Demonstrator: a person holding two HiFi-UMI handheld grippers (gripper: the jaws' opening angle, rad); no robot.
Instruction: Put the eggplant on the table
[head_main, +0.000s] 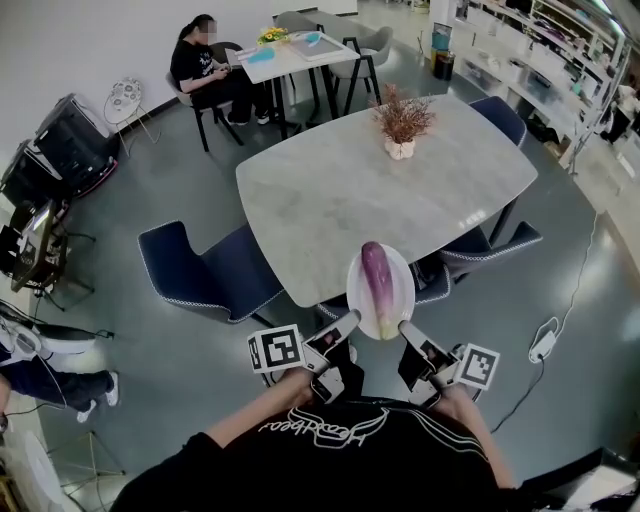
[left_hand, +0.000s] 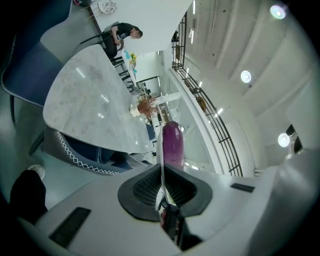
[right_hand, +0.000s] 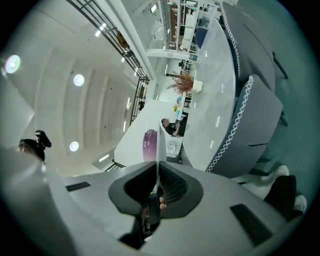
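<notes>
A purple eggplant (head_main: 375, 279) lies lengthwise on a white plate (head_main: 397, 298) held in the air just off the near edge of the grey marble table (head_main: 330, 190). My left gripper (head_main: 351, 319) is shut on the plate's near left rim, and my right gripper (head_main: 405, 329) is shut on its near right rim. In the left gripper view the plate (left_hand: 161, 160) shows edge-on as a thin line between the pads, with the eggplant (left_hand: 172, 142) beyond. The right gripper view shows the same plate edge (right_hand: 158, 150) and eggplant (right_hand: 150, 145).
A potted dried plant (head_main: 401, 122) stands at the table's far side. Blue chairs (head_main: 205, 270) surround the table, one (head_main: 432, 282) tucked in right below the plate. A person (head_main: 205, 70) sits at a smaller table further back. A power strip (head_main: 543, 343) lies on the floor at right.
</notes>
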